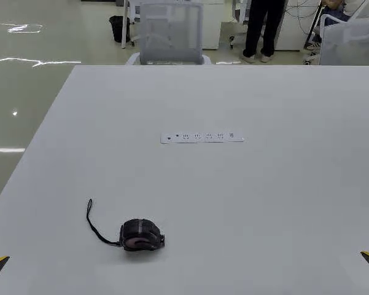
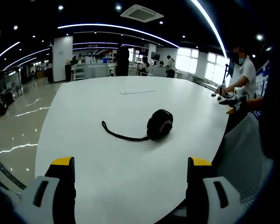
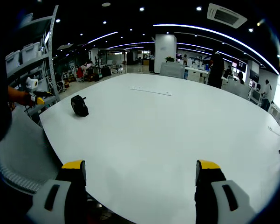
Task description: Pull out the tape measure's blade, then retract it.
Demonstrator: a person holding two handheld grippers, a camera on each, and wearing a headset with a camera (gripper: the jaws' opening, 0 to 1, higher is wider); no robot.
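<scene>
A black tape measure lies at the near left of the white surface, its wrist strap trailing to the left and no blade drawn out. The left claw and right claw hang wide open and empty at the near edge, well apart, apparently poised to close in from either side. A power strip sits farther back. Broad bare room to the right leaves the blade space to run.
</scene>
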